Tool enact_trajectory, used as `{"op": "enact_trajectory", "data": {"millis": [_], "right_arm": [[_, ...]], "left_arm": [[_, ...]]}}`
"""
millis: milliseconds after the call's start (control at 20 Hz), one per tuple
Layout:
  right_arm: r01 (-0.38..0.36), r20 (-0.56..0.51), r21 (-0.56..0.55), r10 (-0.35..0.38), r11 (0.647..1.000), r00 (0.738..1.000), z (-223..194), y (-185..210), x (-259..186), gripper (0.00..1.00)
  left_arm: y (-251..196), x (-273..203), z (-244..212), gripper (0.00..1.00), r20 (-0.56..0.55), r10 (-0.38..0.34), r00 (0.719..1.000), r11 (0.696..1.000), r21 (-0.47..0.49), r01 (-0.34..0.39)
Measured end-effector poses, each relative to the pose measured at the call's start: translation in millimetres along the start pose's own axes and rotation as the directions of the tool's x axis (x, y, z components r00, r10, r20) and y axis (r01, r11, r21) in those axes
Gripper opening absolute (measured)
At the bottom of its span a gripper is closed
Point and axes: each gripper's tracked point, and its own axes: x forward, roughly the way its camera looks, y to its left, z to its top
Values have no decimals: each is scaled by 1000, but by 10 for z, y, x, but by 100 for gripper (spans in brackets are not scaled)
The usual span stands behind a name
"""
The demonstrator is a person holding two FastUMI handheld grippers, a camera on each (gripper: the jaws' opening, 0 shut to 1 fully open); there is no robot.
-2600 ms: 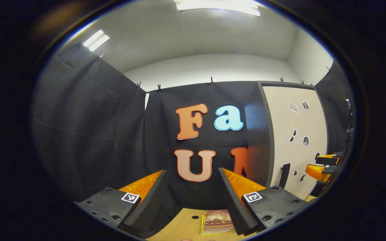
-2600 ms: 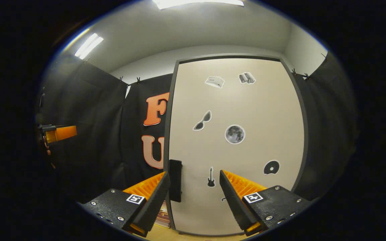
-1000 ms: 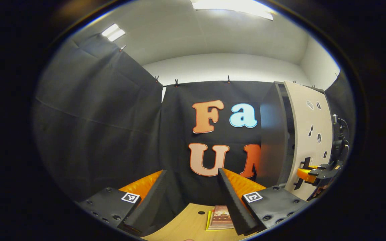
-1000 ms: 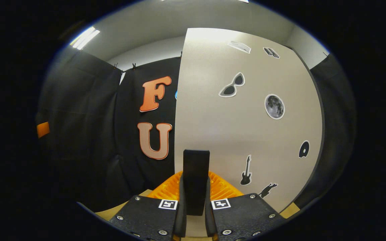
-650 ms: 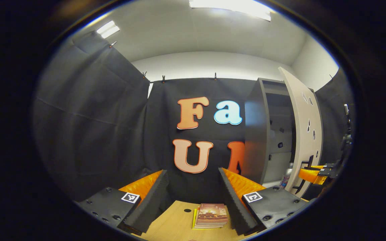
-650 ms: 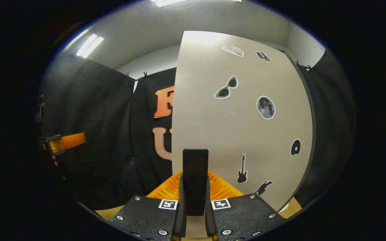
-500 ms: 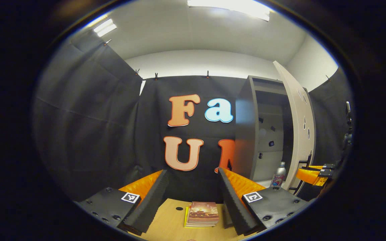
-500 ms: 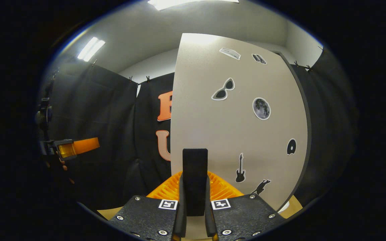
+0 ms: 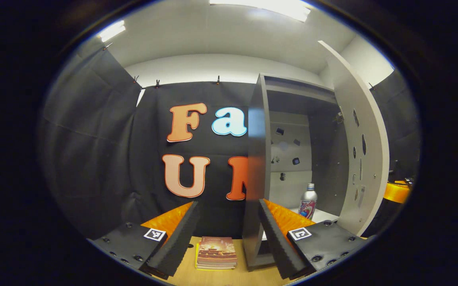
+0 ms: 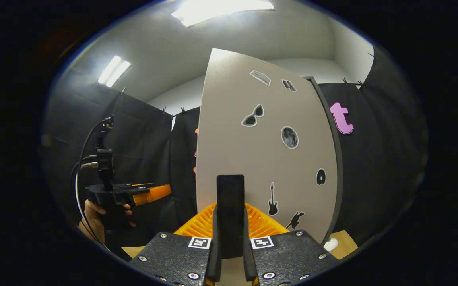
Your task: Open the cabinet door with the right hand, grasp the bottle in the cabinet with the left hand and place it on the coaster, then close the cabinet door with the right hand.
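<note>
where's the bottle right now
In the left gripper view the bottle stands upright on the cabinet floor, right of centre, just left of the open door.

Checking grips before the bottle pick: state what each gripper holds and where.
The right gripper is shut on the door handle, fingers clamping its lower end. The left gripper is open and holds nothing.

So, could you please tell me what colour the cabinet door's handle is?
Black; the handle shows best in the right gripper view.
</note>
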Motion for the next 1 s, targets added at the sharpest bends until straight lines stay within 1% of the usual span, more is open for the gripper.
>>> {"op": "enact_trajectory", "data": {"millis": [150,200,250,300,350,400,450,600,800,850,900,950,1000], "right_arm": [[41,19,-15,-41,999,999,18,-77,-114,22],[52,25,-14,-51,999,998,5,-86,-122,22],[56,30,-14,-55,998,998,-1,-88,-121,22],[58,36,-8,-58,998,998,23,-97,-152,22],[60,44,2,-60,998,997,24,-100,-153,22],[65,59,5,-65,998,996,36,-109,-144,19],[75,71,10,-75,997,995,52,-121,-134,22],[105,88,11,-106,994,991,84,-188,-133,22],[123,108,11,-124,992,986,117,-252,-141,21],[133,114,2,-132,991,985,135,-291,-148,18],[142,118,-8,-140,990,983,143,-327,-154,18],[150,119,-14,-147,989,982,152,-361,-158,21],[152,116,-13,-150,988,982,151,-371,-158,21]], "left_arm": [[-285,97,-76,93,17,-43,999,999,25,43],[-387,130,-116,96,19,-54,998,998,30,54],[-525,173,-163,96,15,-75,997,997,32,75],[-664,213,-211,93,10,-94,996,995,29,93],[-801,268,-258,93,2,-115,993,993,26,115],[-925,306,-317,93,-5,-134,991,991,24,134],[-1056,339,-376,93,-13,-152,988,988,26,153],[-1408,492,-591,93,-37,-182,983,982,51,183],[-1878,729,-891,93,-80,-245,966,968,24,248],[-1980,801,-964,94,-93,-258,962,965,19,261],[-2078,866,-1031,93,-106,-264,959,964,15,267],[-2146,930,-1107,93,-121,-266,956,963,11,269],[-2227,995,-1183,93,-138,-266,954,963,11,270]]}}
